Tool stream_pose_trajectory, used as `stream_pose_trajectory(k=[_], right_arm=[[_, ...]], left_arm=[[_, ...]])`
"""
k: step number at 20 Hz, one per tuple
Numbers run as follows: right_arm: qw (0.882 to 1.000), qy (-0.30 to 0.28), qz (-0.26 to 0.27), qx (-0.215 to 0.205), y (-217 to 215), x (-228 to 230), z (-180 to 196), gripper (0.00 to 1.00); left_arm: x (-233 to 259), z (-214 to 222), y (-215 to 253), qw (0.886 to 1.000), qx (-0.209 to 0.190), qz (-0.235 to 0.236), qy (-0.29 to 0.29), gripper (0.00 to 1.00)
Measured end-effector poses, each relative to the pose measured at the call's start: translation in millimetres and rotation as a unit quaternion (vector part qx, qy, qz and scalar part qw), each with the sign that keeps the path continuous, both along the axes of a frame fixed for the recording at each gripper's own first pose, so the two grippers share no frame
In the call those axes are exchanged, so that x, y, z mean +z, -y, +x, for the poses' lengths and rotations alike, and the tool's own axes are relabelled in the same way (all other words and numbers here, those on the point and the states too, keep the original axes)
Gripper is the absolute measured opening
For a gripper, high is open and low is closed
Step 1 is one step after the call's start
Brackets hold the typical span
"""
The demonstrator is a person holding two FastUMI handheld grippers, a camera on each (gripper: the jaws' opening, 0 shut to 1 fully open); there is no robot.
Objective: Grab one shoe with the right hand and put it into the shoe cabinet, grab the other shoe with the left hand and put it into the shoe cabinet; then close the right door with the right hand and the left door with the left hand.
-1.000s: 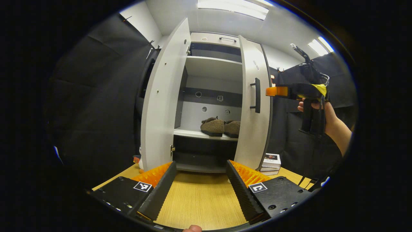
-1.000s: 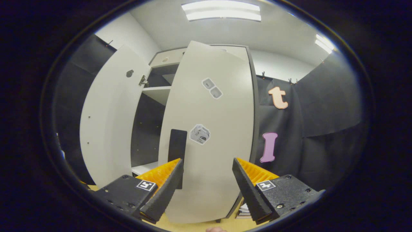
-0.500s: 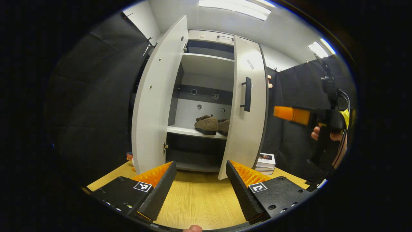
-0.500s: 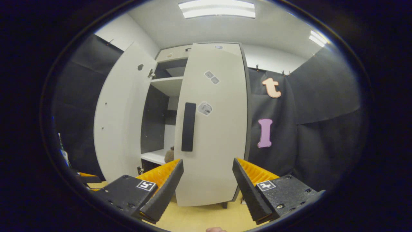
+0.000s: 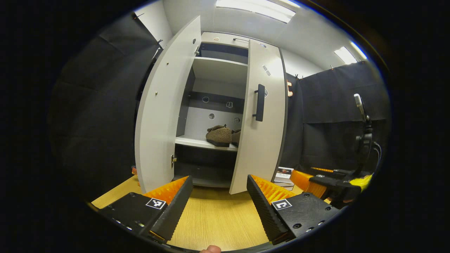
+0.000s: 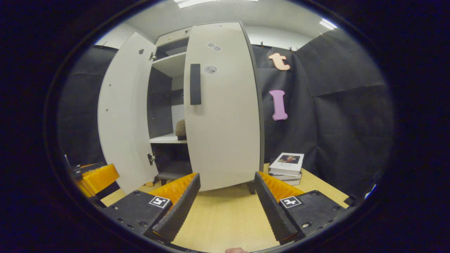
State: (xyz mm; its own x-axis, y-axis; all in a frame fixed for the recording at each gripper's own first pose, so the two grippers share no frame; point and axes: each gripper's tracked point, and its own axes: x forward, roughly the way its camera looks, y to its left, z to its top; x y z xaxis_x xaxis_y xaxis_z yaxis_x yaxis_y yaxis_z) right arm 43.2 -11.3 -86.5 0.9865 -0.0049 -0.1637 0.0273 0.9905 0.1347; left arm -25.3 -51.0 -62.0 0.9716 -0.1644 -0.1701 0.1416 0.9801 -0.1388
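Both grippers are held wide open over the table (image 5: 214,218), nothing pinched. Ahead of the left gripper (image 5: 219,200) the cabinet (image 5: 225,37) is seen with its left door (image 5: 158,112) swung wide and right door (image 5: 262,140) nearly shut. Both shoes (image 5: 219,135) are parked on the shelf (image 5: 202,143) inside. Off to the right gripper's (image 6: 226,198) right, books (image 6: 287,163) are stacked.

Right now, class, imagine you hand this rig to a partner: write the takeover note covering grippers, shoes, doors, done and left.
Left gripper: open, empty, facing the cabinet.
Right gripper: open, empty, low before the right door.
Both shoes sit on the middle shelf.
Done: shoes stowed; right door nearly shut.
Left: finish the right door if needed, then close the left door, wide open.
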Motion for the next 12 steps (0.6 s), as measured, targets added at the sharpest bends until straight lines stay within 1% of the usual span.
stream_pose_trajectory(k=[3,7,10,11,12], right_arm=[[0.999,0.004,-0.010,-0.033,20.4,-9.5,-7.7,0.99],[0.999,0.005,-0.015,-0.046,30.0,-11.8,-15.2,0.99],[0.998,0.025,-0.025,-0.055,32.7,-4.3,-19.8,0.99],[0.998,0.022,-0.029,-0.053,31.5,-5.6,-20.9,0.98],[0.998,0.020,-0.028,-0.049,28.8,-6.6,-22.8,0.98]], left_arm=[[12.0,-0.7,-7.3,1.000,0.009,0.000,0.014,0.93],[36.5,3.8,-23.2,0.999,0.019,-0.020,0.029,0.93],[72.2,8.0,-59.0,0.996,0.052,-0.021,0.070,0.93],[80.9,10.6,-73.0,0.995,0.064,-0.023,0.077,0.93],[84.2,14.7,-85.5,0.994,0.072,-0.030,0.071,0.93]])
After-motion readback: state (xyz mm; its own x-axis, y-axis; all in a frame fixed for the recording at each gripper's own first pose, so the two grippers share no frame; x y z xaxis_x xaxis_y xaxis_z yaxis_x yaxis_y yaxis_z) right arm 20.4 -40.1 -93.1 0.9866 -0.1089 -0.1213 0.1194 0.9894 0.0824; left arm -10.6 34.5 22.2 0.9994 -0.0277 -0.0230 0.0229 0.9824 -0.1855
